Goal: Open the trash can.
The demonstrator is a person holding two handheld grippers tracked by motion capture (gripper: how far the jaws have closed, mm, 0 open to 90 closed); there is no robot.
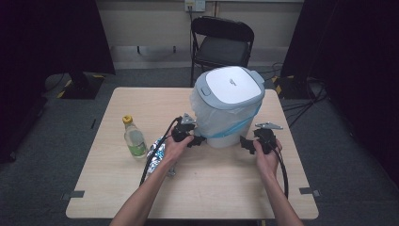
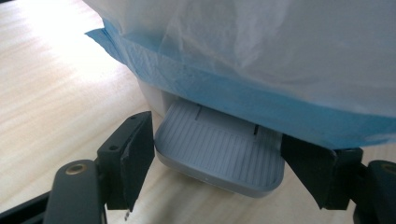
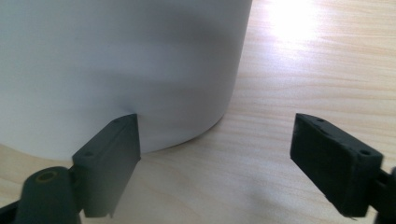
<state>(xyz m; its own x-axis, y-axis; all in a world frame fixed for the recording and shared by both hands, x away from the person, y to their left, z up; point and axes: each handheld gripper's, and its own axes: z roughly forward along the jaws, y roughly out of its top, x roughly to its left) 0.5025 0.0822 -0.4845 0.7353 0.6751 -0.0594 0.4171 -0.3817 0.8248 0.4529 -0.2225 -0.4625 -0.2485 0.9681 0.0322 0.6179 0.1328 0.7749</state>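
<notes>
Pedal work is where I stand: my left gripper sits low at the foot of the bin, and in the left gripper view its jaws stand wide on either side of the ribbed grey foot pedal, one at 9 o'clock of it, one at 3 o'clock. I see a thin gap on each side, so as far as I can tell nothing is pinched yet. The lid lies flat and closed on top, so I judge the opening is not done; pressing or gripping the pedal is left, and whatever goes in after that.

My right gripper waits at the bin's other side, its jaws spread wide with only bare table between them; in the right gripper view the white wall curves just past the left jaw, close, though I cannot tell whether it touches.

The bin stands upright toward 12 o'clock on the table, slightly right of middle. It is white and round-bodied with a grey-rimmed lid, and a thin translucent liner with a blue hem drapes over its outside, hanging down nearly onto the pedal. At 9 o'clock from the bin a clear bottle with a yellow cap stands, with a crumpled shiny wrapper beside my left wrist.
</notes>
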